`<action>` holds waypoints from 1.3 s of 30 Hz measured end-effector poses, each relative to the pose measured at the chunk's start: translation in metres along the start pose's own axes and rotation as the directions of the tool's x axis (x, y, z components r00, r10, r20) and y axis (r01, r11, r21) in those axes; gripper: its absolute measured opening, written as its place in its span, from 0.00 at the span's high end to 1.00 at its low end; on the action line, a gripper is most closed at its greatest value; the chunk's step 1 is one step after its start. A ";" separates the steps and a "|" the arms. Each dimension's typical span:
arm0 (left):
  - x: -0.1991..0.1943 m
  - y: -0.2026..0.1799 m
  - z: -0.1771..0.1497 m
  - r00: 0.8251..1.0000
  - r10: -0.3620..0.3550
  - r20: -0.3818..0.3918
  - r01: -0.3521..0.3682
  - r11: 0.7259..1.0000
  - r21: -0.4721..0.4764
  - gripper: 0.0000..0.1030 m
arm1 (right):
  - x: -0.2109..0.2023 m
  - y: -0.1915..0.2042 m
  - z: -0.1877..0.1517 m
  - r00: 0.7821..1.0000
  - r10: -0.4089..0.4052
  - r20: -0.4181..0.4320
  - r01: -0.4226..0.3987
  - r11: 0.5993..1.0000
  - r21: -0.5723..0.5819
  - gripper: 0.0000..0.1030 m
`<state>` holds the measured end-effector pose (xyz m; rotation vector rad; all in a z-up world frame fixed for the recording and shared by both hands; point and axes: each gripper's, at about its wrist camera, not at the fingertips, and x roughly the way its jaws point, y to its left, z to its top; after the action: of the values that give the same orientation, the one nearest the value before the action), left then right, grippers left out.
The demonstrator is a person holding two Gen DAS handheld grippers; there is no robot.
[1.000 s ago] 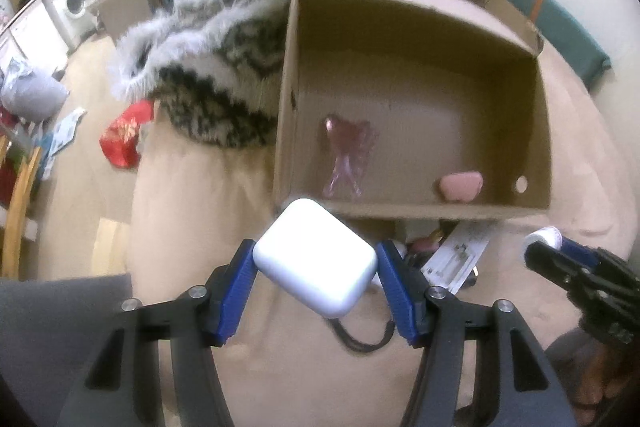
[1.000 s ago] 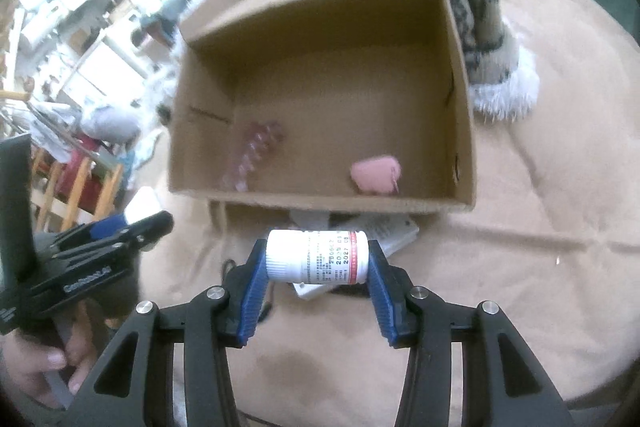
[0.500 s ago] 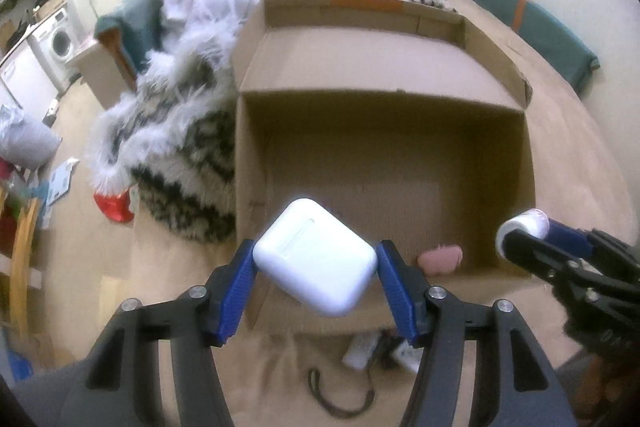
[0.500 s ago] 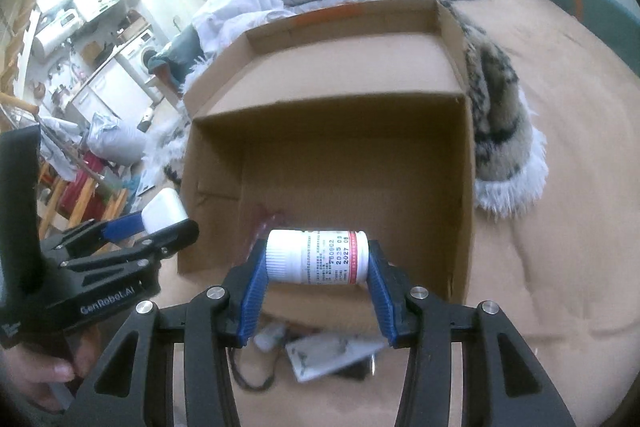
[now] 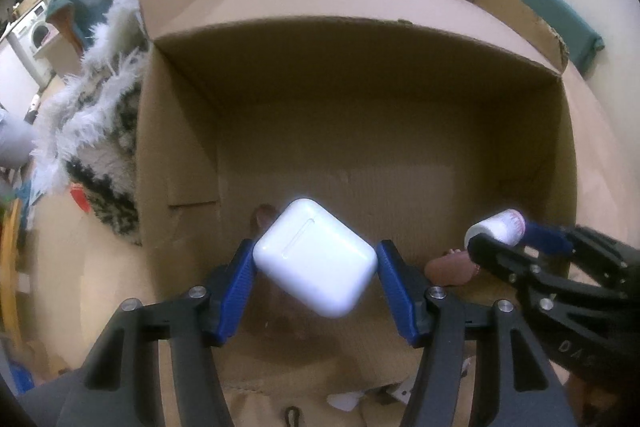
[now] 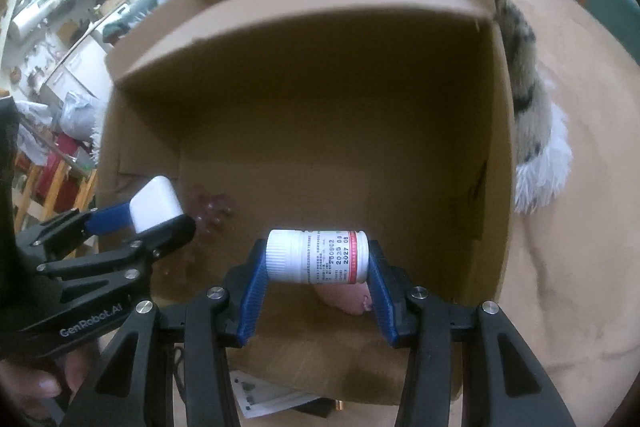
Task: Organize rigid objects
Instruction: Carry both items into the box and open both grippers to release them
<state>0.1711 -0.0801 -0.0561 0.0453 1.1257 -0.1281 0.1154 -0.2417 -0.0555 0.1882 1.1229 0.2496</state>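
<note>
My left gripper (image 5: pixel 316 273) is shut on a white earbud case (image 5: pixel 316 259), held over the open cardboard box (image 5: pixel 360 39) near its front left. It also shows in the right wrist view (image 6: pixel 154 203). My right gripper (image 6: pixel 316 263) is shut on a white pill bottle (image 6: pixel 316 257) with a red band, held sideways over the box's front. The bottle's end shows in the left wrist view (image 5: pixel 496 229). A pink object (image 6: pixel 344 301) and a clear pink hair clip (image 6: pixel 210 207) lie on the box floor.
The box stands on a beige bed cover (image 6: pixel 580 187). A furry black-and-white blanket (image 5: pixel 96 131) lies against the box's left side. Papers (image 6: pixel 264 397) and a black cord (image 5: pixel 294 417) lie in front of the box. A teal cushion (image 5: pixel 536 7) sits at the back right.
Both grippers have moved forward and over the box's front wall, each still holding its object. The box now fills both views.
</note>
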 end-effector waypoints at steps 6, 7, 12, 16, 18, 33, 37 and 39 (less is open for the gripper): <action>0.008 -0.004 -0.004 1.000 0.020 0.000 -0.020 1.000 0.012 0.44 | 0.007 -0.002 0.000 1.000 -0.005 -0.030 0.005 1.000 0.008 0.52; 0.010 -0.005 -0.005 1.000 0.022 -0.005 -0.022 1.000 0.016 0.44 | 0.008 -0.002 -0.001 0.999 -0.007 -0.035 0.007 1.000 0.010 0.52; 0.021 -0.009 -0.011 0.999 0.039 -0.027 -0.038 0.999 0.037 0.44 | 0.013 0.000 -0.001 0.998 -0.015 -0.055 0.016 1.000 0.008 0.52; 0.028 -0.007 -0.014 0.998 0.041 -0.041 -0.040 0.999 0.025 0.44 | 0.016 0.001 -0.002 0.998 -0.011 -0.068 0.012 1.000 0.013 0.52; 0.031 -0.007 -0.015 0.998 0.047 -0.044 -0.046 0.999 0.024 0.44 | 0.018 0.000 -0.001 0.997 -0.004 -0.071 0.006 1.000 0.021 0.52; 0.035 0.001 -0.016 0.998 0.054 -0.046 -0.052 0.998 0.030 0.44 | 0.003 -0.010 0.004 0.999 0.034 -0.028 -0.032 0.998 0.048 0.49; 0.030 -0.003 -0.016 0.998 0.046 -0.049 -0.044 0.998 0.038 0.38 | -0.005 -0.011 0.006 0.997 0.081 0.001 -0.081 0.995 0.058 0.34; 0.029 -0.003 -0.015 0.998 0.035 -0.051 -0.033 0.999 0.032 0.35 | -0.008 -0.010 0.006 0.996 0.089 0.019 -0.090 0.994 0.055 0.29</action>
<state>0.1691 -0.0843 -0.0886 0.0961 1.1739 -0.1151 0.1189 -0.2542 -0.0484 0.2899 1.1073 0.2968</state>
